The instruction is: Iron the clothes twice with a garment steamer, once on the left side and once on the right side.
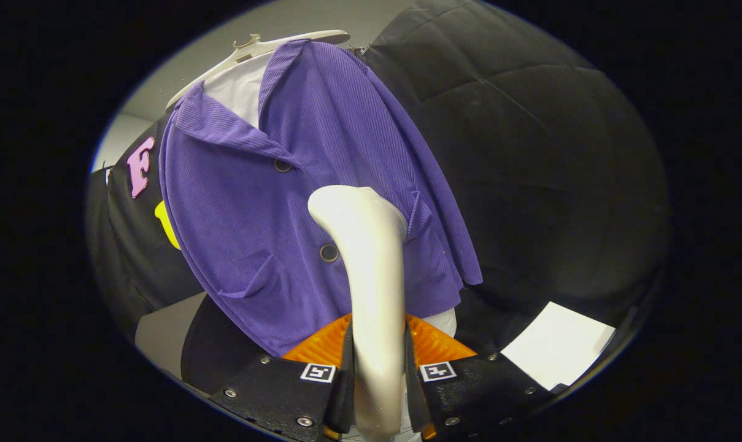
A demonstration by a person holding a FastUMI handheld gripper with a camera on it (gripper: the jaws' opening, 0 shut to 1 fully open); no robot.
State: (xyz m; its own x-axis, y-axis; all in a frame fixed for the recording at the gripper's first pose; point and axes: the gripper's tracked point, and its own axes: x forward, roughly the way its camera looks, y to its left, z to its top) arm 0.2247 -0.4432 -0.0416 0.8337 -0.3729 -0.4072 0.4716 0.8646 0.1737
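The hand-held gripper (377, 368) is clenched on the white garment steamer (371, 276), its 2 fingers (321, 353) pressing the handle from either side. The steamer's head rises ahead of the fingers and rests against the front of the purple shirt (272, 202), just beside the lower of 2 dark buttons (329, 252). The shirt hangs on a white hanger (266, 46) before the black booth wall (530, 153). A white sheet (558, 353) lies below the shirt's hem, off to one side.

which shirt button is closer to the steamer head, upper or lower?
The lower button, just beside the white steamer held in the tongs. The upper button sits higher on the purple shirt, under the collar.
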